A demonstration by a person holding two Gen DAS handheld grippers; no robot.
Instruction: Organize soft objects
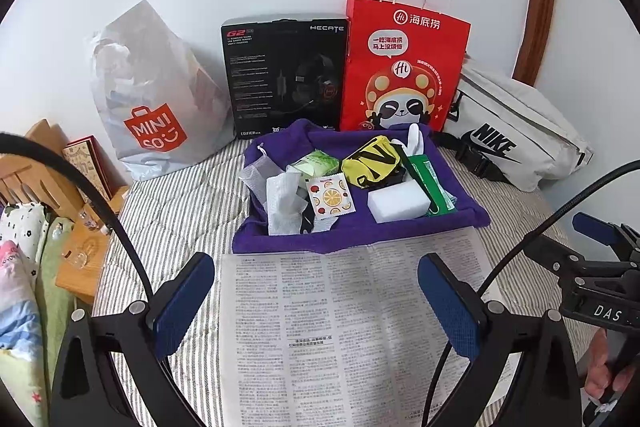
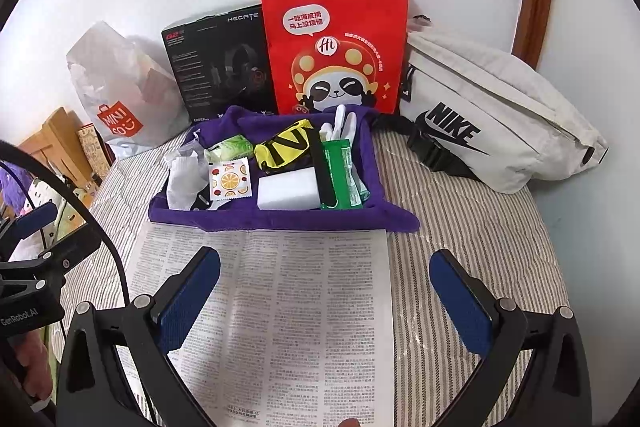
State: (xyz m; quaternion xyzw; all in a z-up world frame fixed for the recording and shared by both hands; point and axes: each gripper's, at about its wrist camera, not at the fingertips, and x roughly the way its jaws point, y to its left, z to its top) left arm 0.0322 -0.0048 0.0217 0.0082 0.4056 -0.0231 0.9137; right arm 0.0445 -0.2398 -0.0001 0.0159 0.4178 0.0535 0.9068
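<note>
Both jaws apart, empty: left gripper (image 1: 316, 303) and right gripper (image 2: 325, 299) above newspaper (image 2: 280, 307), touching purple tray's (image 2: 280, 221) near edge.

Soft stuff is all sitting piled on the purple towel (image 2: 280, 219): white sponge block (image 2: 286, 193), yellow pouch (image 2: 286, 147), fruit-print packet (image 2: 230, 181), green wipes pack (image 2: 230, 147), white gloves (image 2: 340, 127), crumpled white mesh (image 2: 182, 183).
</note>
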